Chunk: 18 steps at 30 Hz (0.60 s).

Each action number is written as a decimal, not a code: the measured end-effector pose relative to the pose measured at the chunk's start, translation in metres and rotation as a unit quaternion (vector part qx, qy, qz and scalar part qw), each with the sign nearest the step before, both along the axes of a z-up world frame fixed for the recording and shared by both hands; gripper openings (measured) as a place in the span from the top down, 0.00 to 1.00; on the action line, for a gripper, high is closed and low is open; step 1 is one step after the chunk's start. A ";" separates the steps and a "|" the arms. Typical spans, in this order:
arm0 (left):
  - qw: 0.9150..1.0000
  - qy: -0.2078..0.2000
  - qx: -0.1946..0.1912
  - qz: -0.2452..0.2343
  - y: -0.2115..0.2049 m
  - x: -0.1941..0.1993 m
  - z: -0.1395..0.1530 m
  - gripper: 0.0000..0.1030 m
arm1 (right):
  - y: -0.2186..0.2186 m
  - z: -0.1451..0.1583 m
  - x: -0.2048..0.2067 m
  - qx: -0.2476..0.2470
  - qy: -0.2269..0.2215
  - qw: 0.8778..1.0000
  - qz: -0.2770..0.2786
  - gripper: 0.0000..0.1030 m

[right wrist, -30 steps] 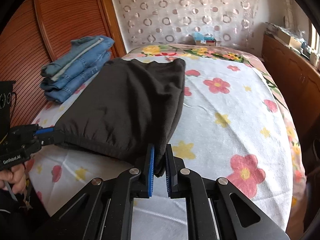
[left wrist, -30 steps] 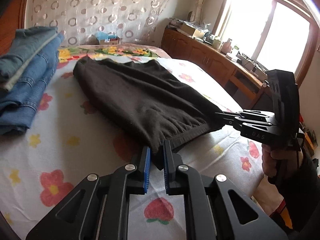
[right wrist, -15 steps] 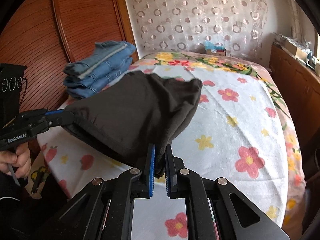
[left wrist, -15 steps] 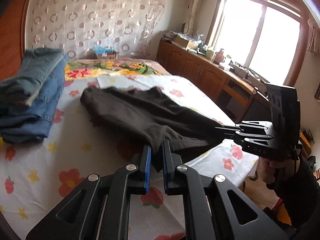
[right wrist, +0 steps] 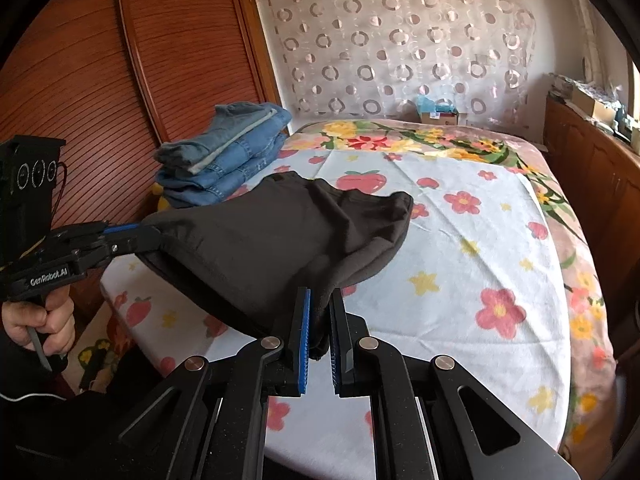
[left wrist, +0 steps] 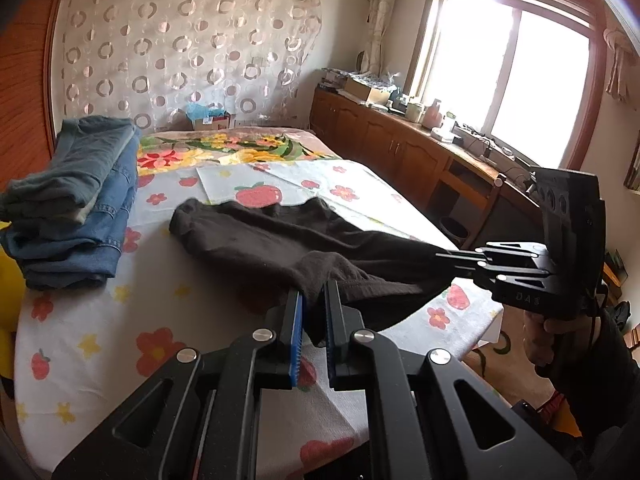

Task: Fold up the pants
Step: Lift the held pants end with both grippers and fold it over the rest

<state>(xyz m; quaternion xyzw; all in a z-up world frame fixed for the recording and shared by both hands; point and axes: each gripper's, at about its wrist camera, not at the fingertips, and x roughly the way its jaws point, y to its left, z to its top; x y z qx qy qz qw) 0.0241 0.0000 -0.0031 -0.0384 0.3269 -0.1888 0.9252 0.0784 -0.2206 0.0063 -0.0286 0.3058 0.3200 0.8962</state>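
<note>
While both claws grip, pants (left wrist: pixel 304 240) stretch away lengthwise.

Pants (left wrist: pixel 304 240) near edge now higher, bunched

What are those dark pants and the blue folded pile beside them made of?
The dark brown pants look like soft fleece or knit jersey: matte, slightly fuzzy, draping limply between the left gripper and right gripper. The folded jeans look like denim: faded blue weave, visible stitched seams.
</note>
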 end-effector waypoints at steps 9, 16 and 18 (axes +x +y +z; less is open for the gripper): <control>1.000 0.014 0.001 0.014 0.007 0.018 -0.013 0.90 | 0.007 -0.006 0.018 0.012 0.004 1.000 -0.005 0.92; 0.999 0.009 0.010 0.032 0.014 0.054 -0.005 0.90 | 0.024 0.010 0.066 0.014 -0.022 0.999 -0.020 0.92; 0.999 0.013 0.020 0.038 0.016 0.068 -0.005 0.90 | 0.031 0.011 0.082 0.014 -0.026 0.999 -0.023 0.92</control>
